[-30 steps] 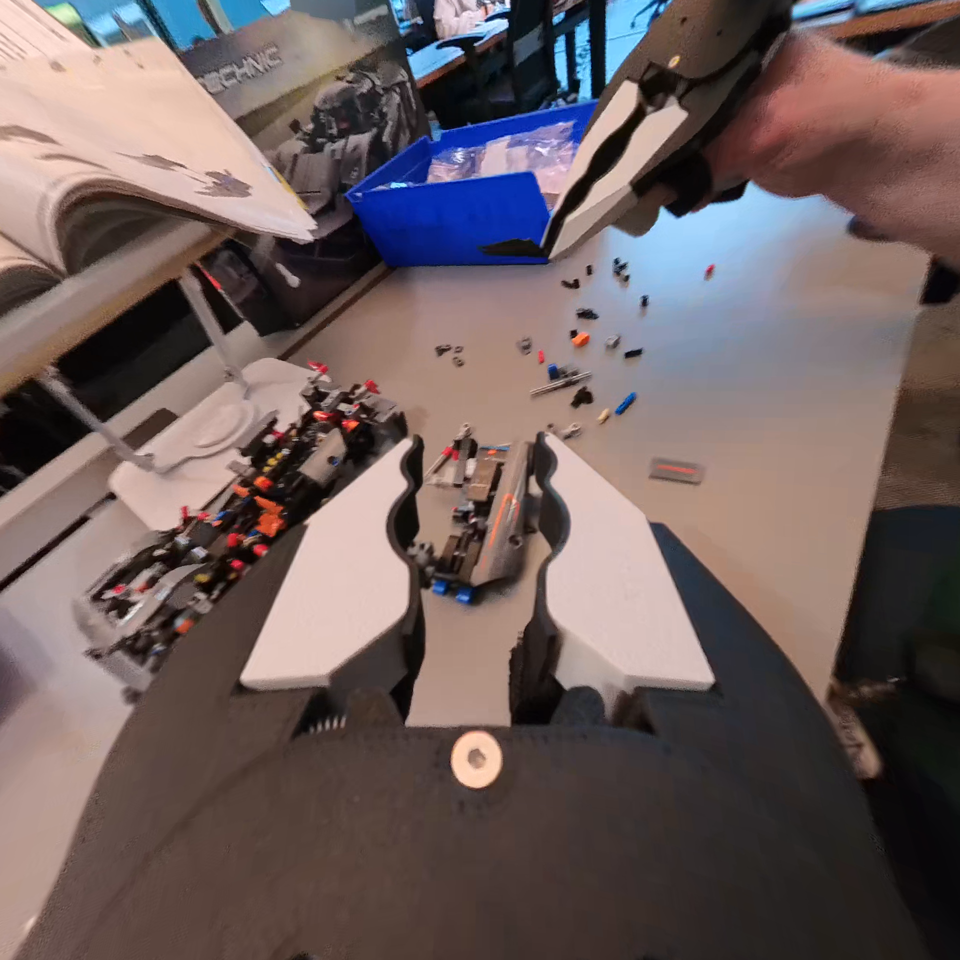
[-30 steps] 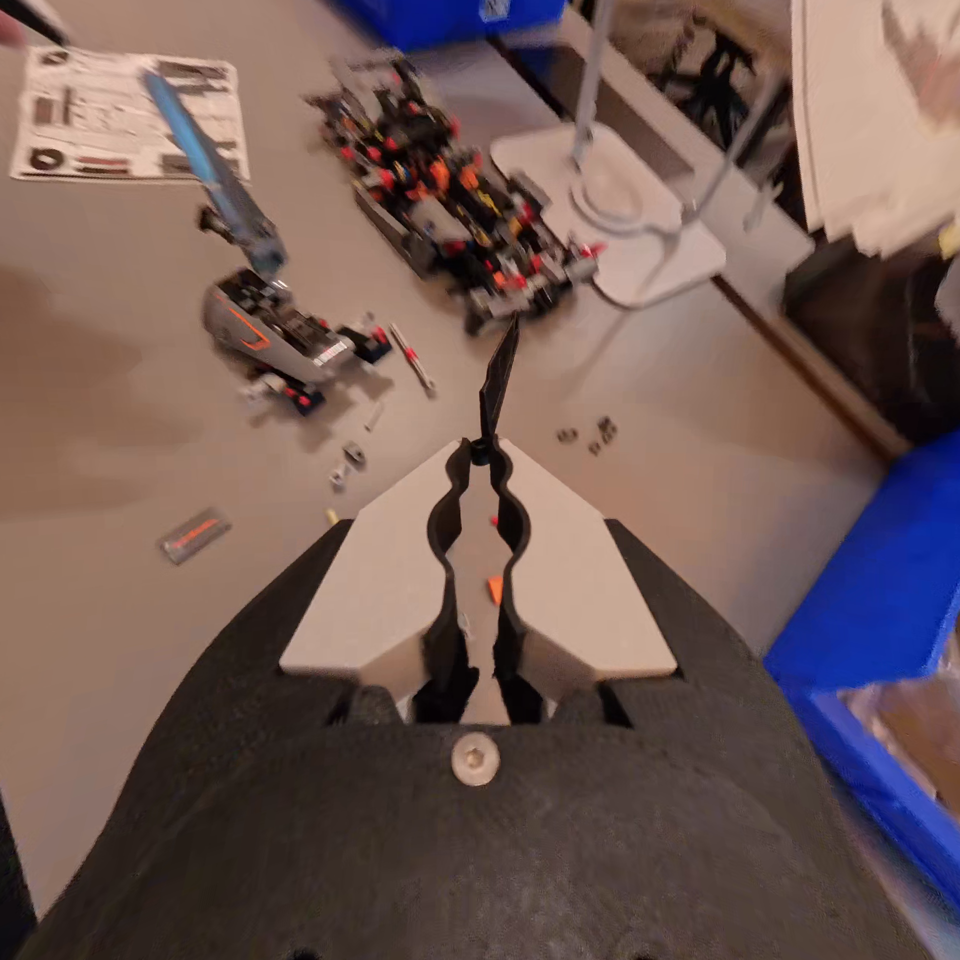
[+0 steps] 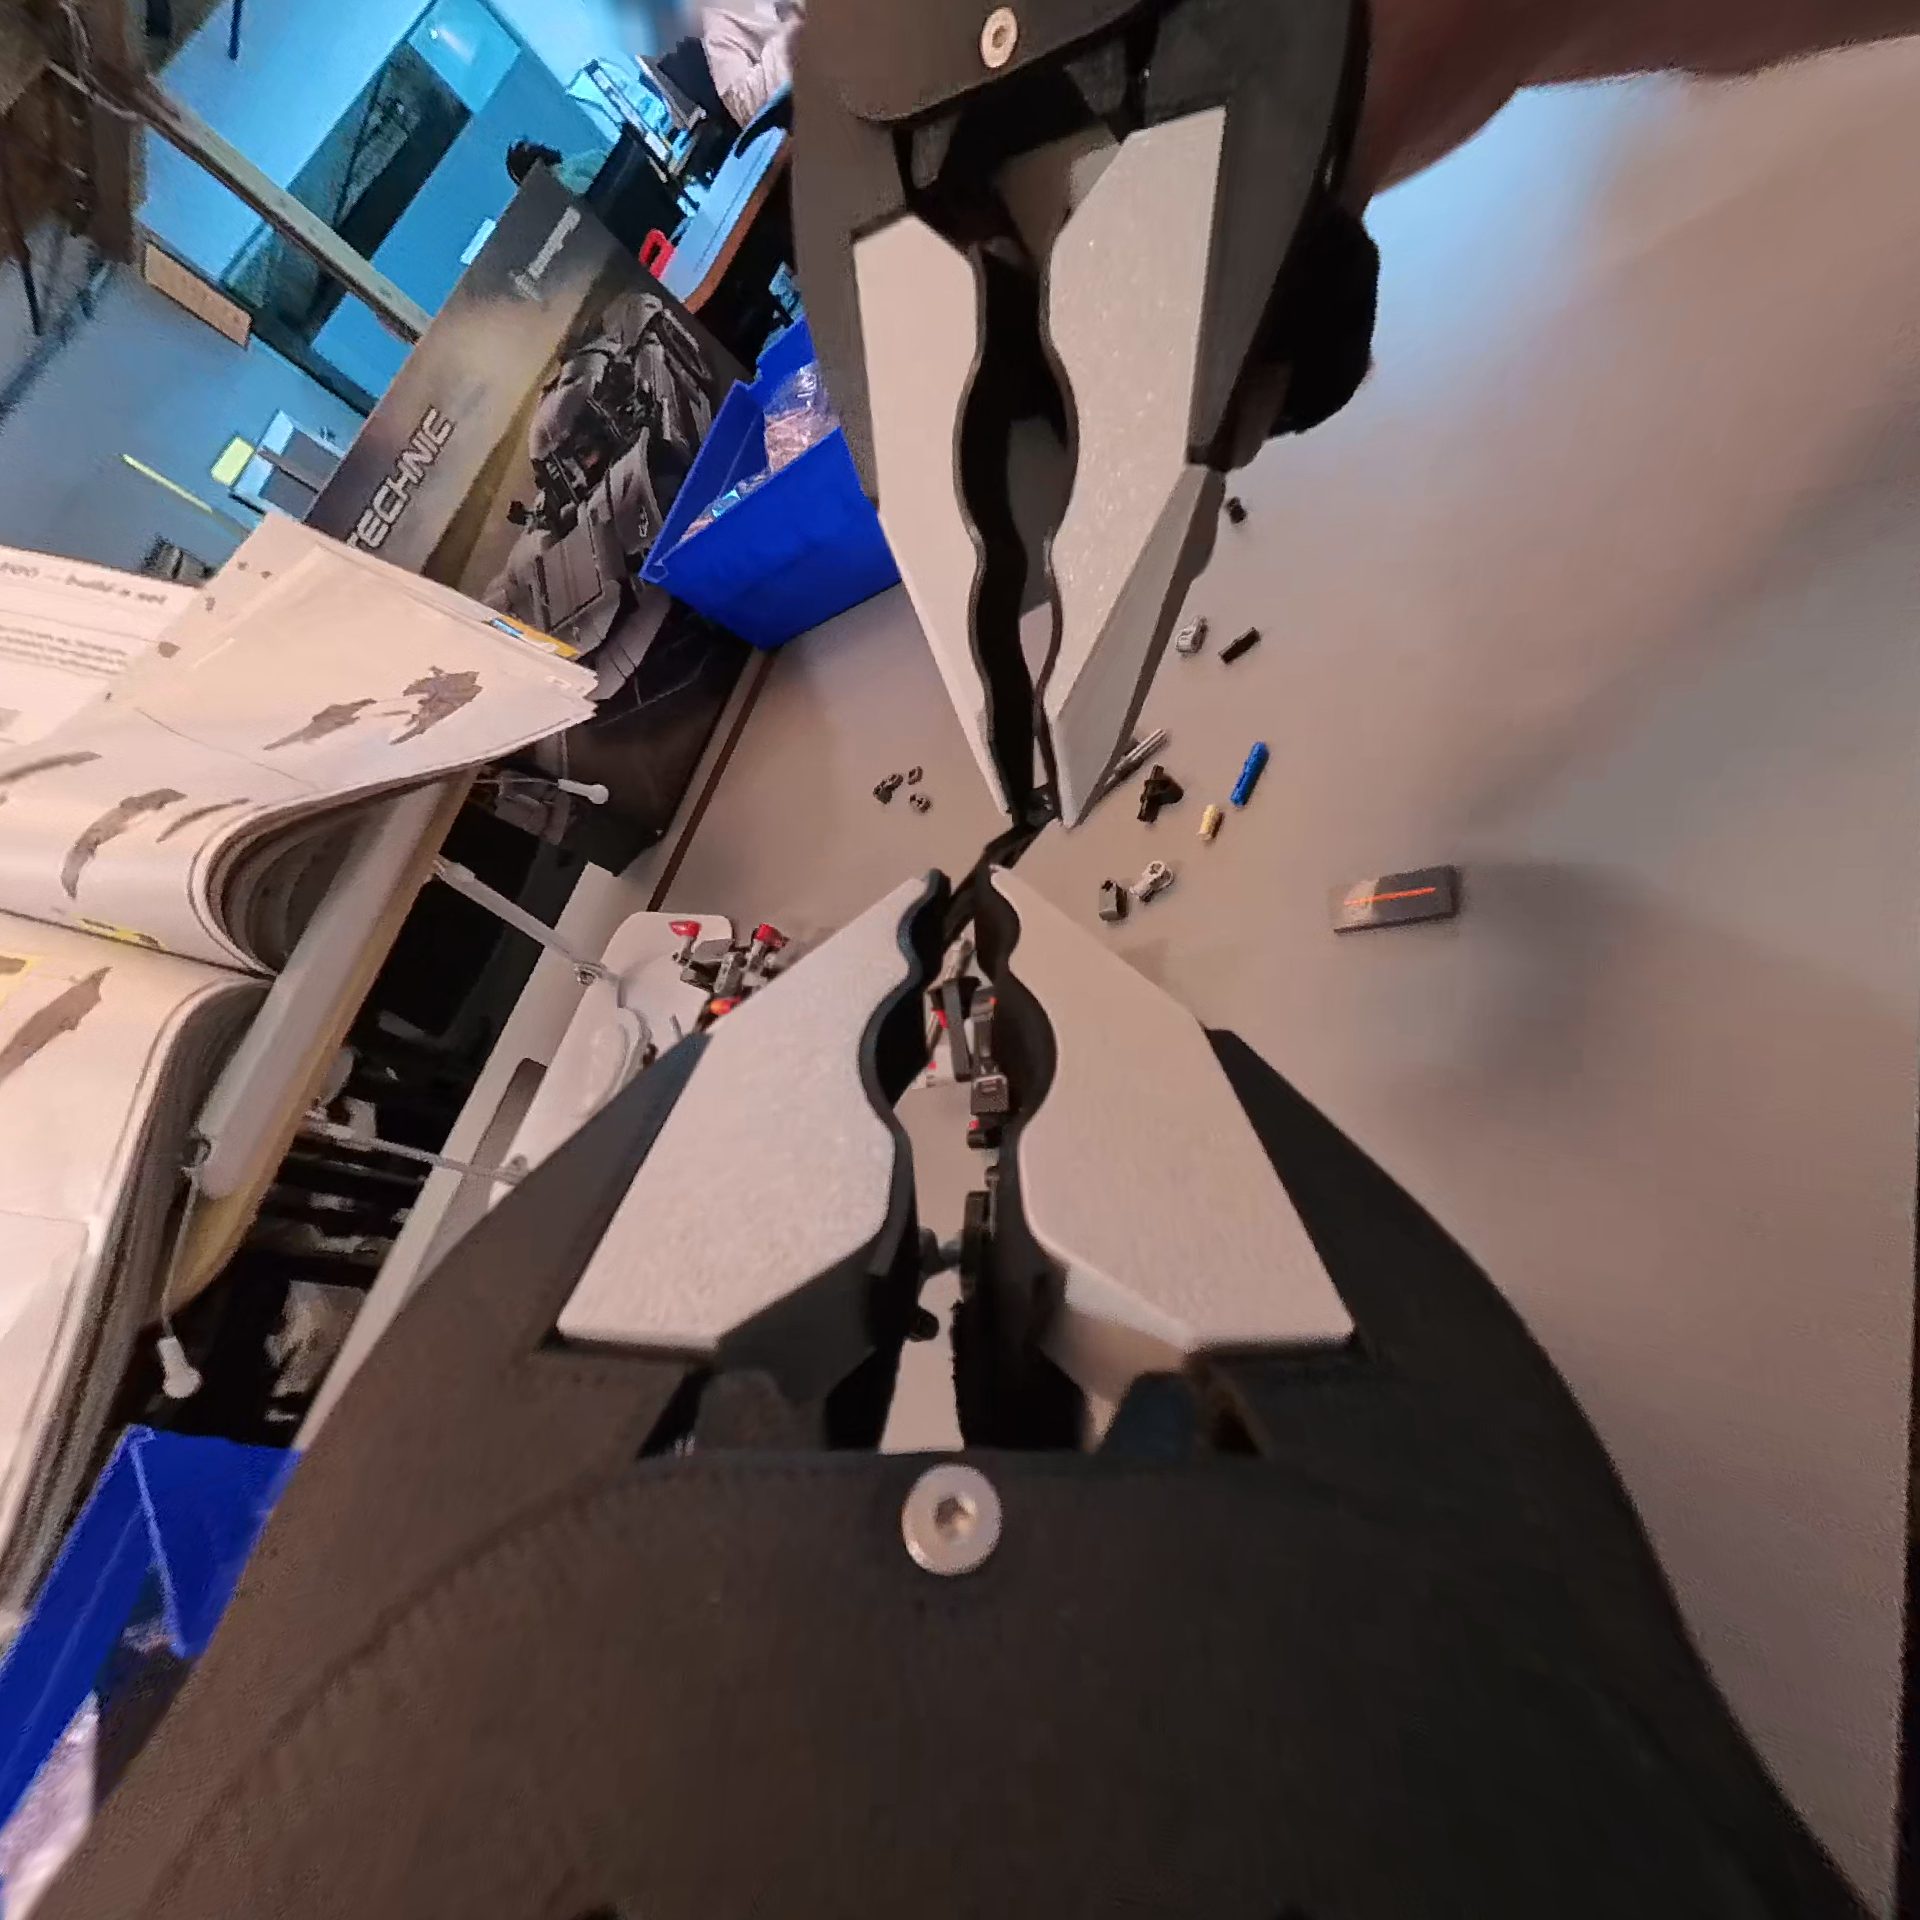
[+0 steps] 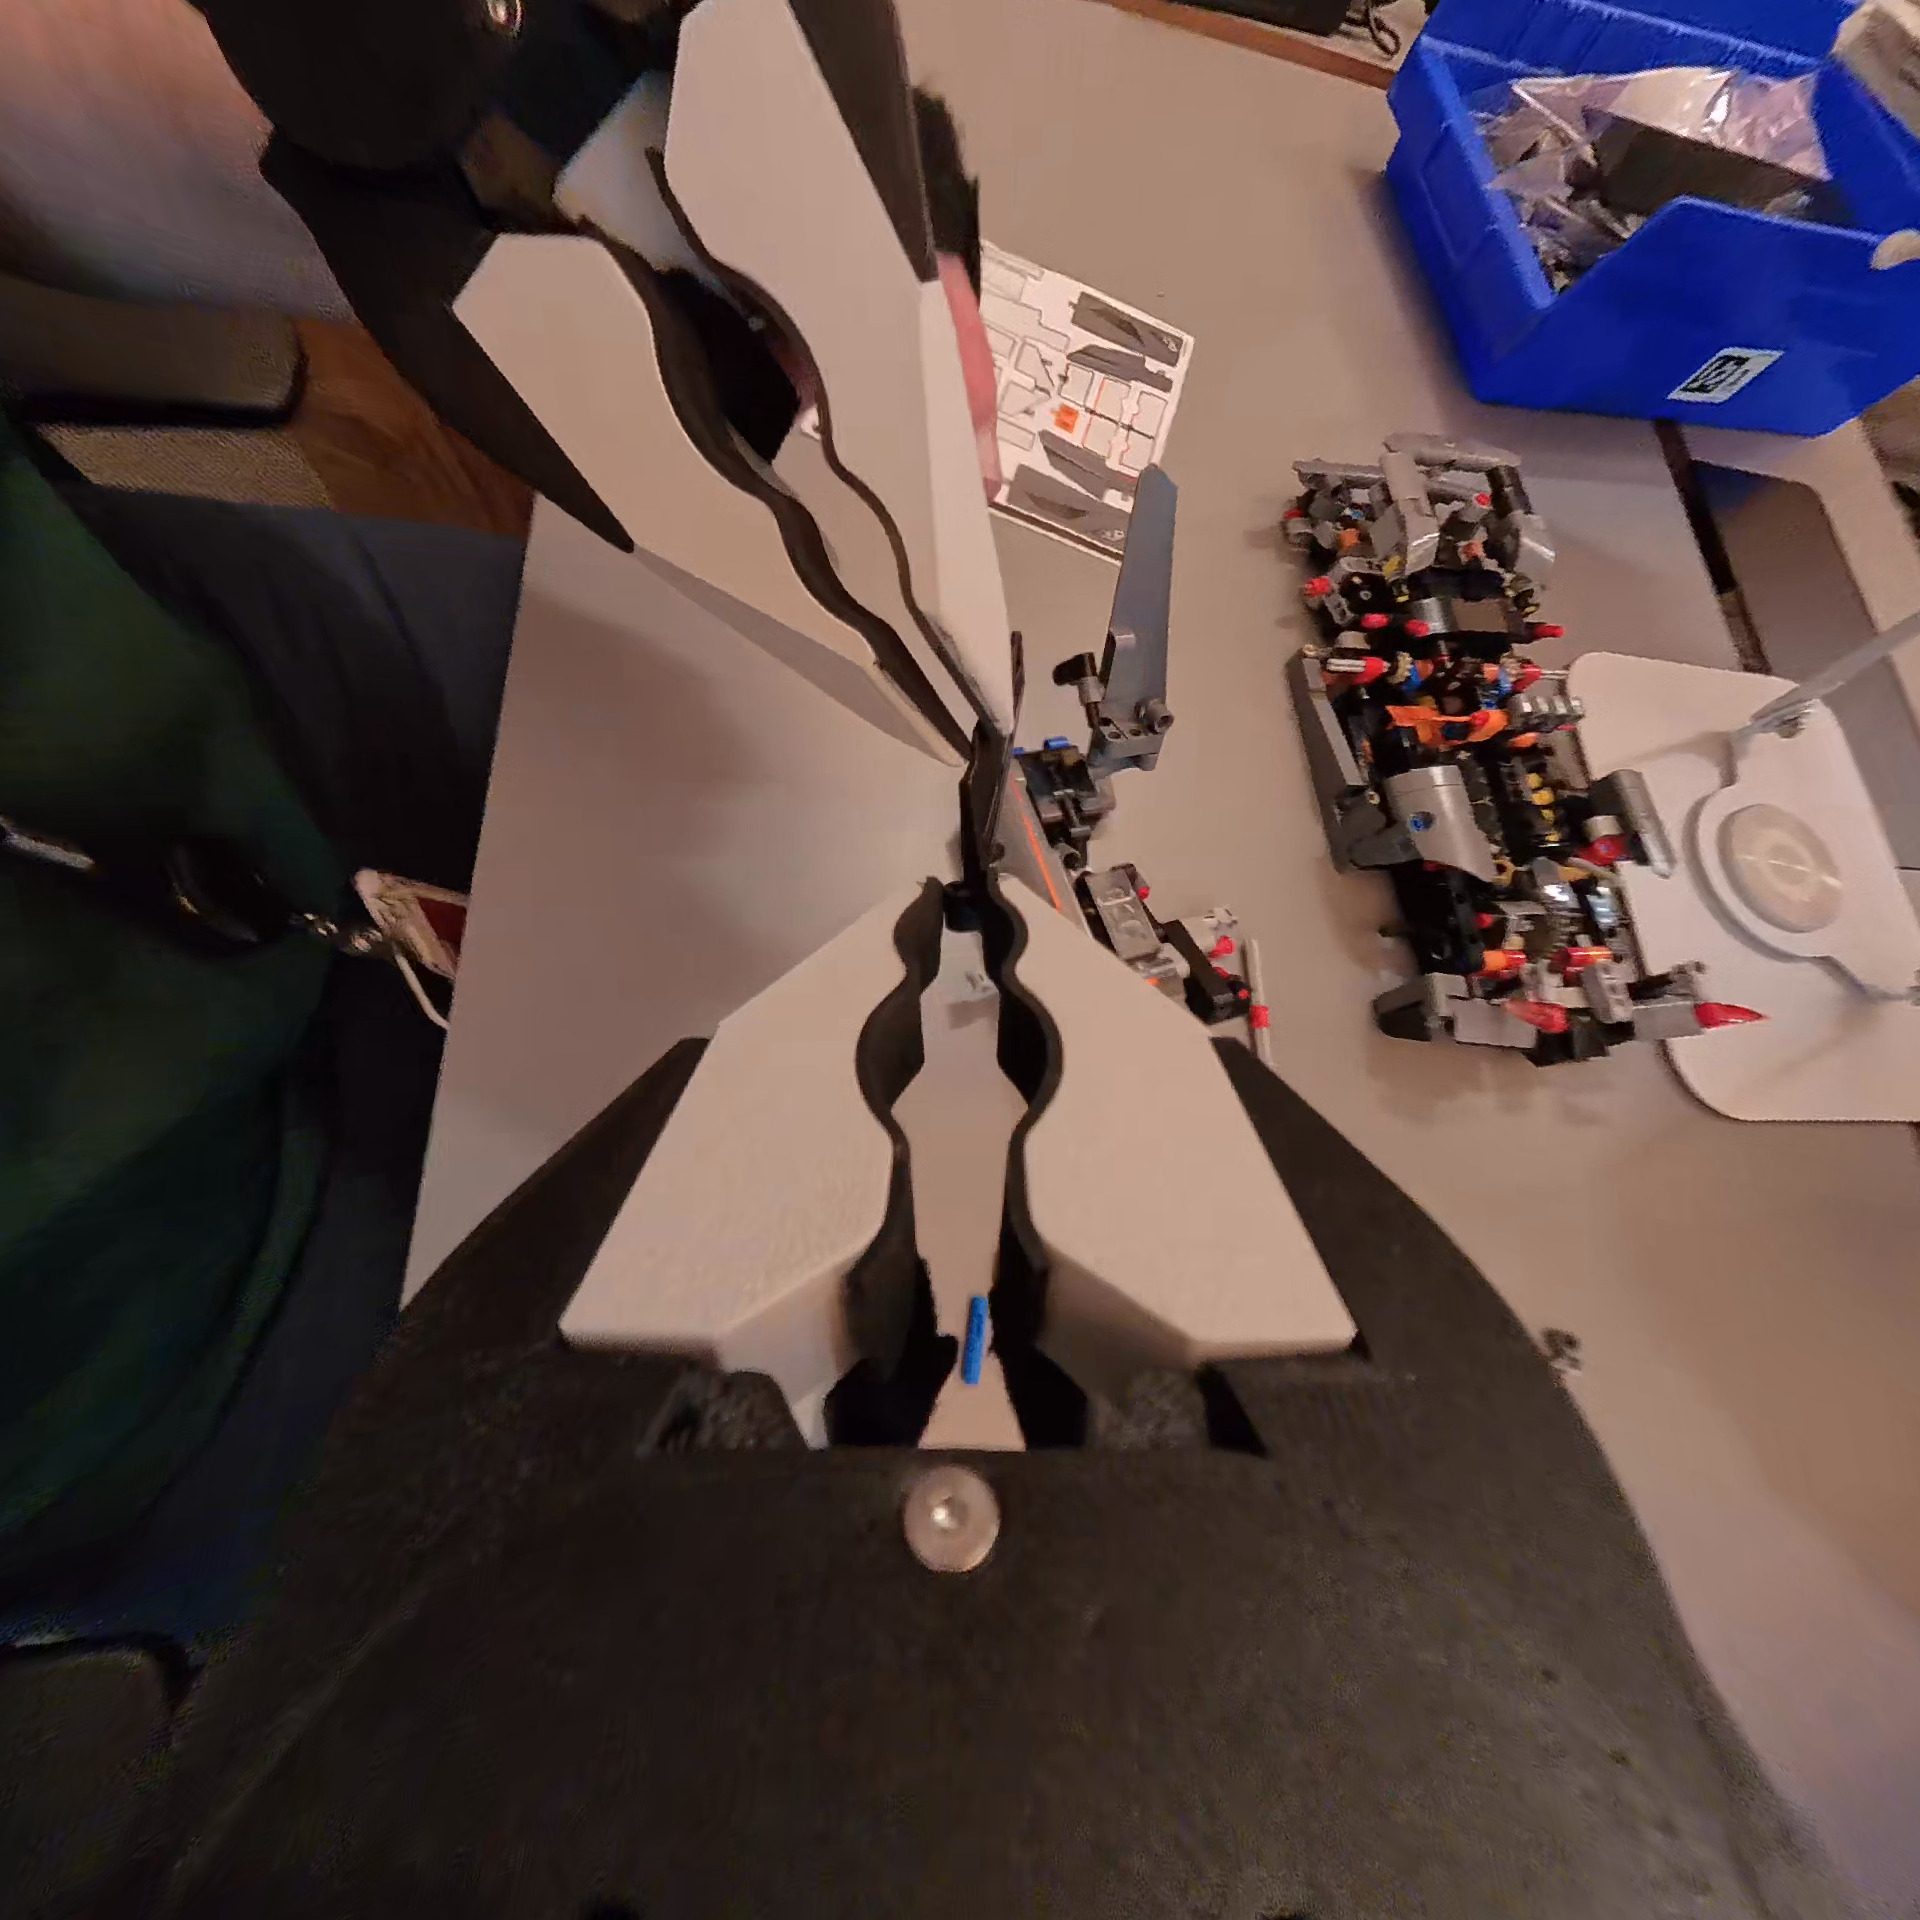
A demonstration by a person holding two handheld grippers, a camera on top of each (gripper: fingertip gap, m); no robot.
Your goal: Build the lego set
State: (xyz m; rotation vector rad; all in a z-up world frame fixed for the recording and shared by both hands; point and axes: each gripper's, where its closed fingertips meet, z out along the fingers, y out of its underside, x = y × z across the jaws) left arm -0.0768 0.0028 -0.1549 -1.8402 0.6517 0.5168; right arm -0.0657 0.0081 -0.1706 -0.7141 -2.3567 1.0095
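A thin black lego panel (image 4: 987, 800) hangs in the air between both grippers. My right gripper (image 4: 971, 896) is shut on its near end. My left gripper (image 4: 982, 732) comes in from the upper left and is shut on its far end. In the left wrist view the panel (image 3: 1003, 847) runs from my left gripper (image 3: 968, 885) up to my right gripper (image 3: 1034, 808). Below them on the table lies a small grey sub-assembly (image 4: 1101, 883) with an orange stripe and an upright grey panel (image 4: 1143, 603). The large car chassis (image 4: 1475, 790) lies to its right.
Loose small pieces (image 3: 1195, 821) and a grey tile with an orange stripe (image 3: 1397, 899) lie on the table. A blue bin (image 4: 1662, 260) holds bags. A sticker sheet (image 4: 1091, 395), a white stand base (image 4: 1787, 883) and an open instruction book (image 3: 208, 748) are nearby. Less than 4 cm separates the two grippers' tips.
My left gripper has lifted from over the sub-assembly, tilted, and shut on the black panel's free end. My right gripper has brought the panel over to meet it.
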